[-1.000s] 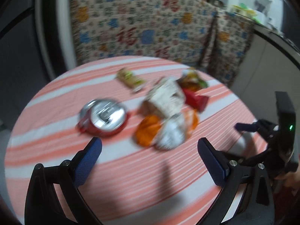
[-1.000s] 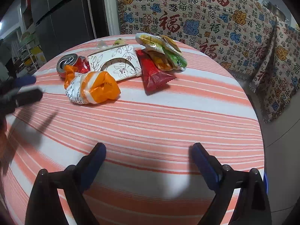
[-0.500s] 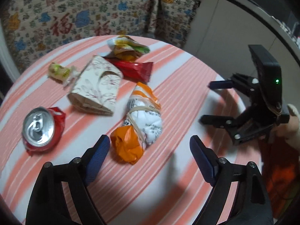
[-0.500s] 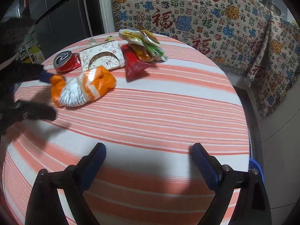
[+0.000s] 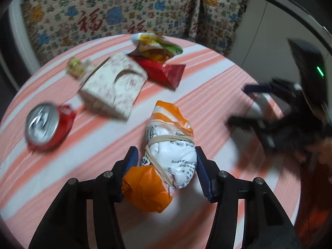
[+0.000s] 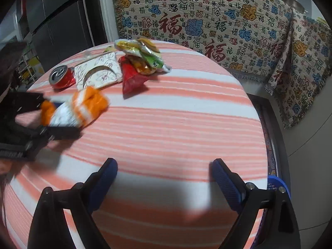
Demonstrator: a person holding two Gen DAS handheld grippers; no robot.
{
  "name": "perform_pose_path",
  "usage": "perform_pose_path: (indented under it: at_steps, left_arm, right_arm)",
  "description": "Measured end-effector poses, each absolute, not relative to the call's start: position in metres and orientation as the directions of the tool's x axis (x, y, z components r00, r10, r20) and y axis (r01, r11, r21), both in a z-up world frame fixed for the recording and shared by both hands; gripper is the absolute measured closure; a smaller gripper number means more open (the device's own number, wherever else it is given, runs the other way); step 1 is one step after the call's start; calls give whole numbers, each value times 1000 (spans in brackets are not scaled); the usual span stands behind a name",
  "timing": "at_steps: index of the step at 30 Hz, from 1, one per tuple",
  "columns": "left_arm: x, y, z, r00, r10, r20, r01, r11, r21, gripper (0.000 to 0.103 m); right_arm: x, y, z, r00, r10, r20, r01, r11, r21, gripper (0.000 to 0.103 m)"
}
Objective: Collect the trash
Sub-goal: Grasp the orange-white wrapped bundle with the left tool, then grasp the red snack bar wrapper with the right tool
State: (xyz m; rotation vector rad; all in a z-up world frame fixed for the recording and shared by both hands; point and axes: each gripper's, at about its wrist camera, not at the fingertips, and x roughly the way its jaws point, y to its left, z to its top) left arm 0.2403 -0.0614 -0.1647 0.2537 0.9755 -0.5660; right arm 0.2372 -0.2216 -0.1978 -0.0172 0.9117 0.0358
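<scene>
An orange and white bag bound with rubber bands lies on the round striped table. My left gripper has its blue pads against both sides of the bag; it also shows in the right wrist view. Behind it lie a crushed red can, a floral tissue box, a red wrapper, a yellow-green snack bag and a small green wrapper. My right gripper is open and empty over the near table edge.
A patterned cloth covers furniture behind the table. A dark fridge stands at the far left. A blue object sits on the floor by the table's right edge.
My left gripper has moved forward and narrowed around the orange and white bag. The right gripper has shifted slightly and stays open.
</scene>
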Motion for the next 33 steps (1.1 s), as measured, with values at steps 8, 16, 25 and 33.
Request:
perform_pose_path:
  at_steps: [8,16,25,33]
  left_arm:
    - [192,-3,-155,551,-237,-800,351,936,-36,47]
    - [195,21,-159,545,-254,-799,275,954,-115,47]
    - [181,28,-162,568,-208,-797,235,968,-85,44]
    - [164,36,-179,565,-144,-812,252,968,4,10]
  right_arm:
    - [307,-192,-163,677,136,-723,-141,989,54,21]
    - [337,-162,-196,585,128,-801,-158,986,42,65]
    - [217,-167,-187,585,181,-791,-143,983,119,65]
    - [188,-155,-196,577,146,-804,-188,981,43,29]
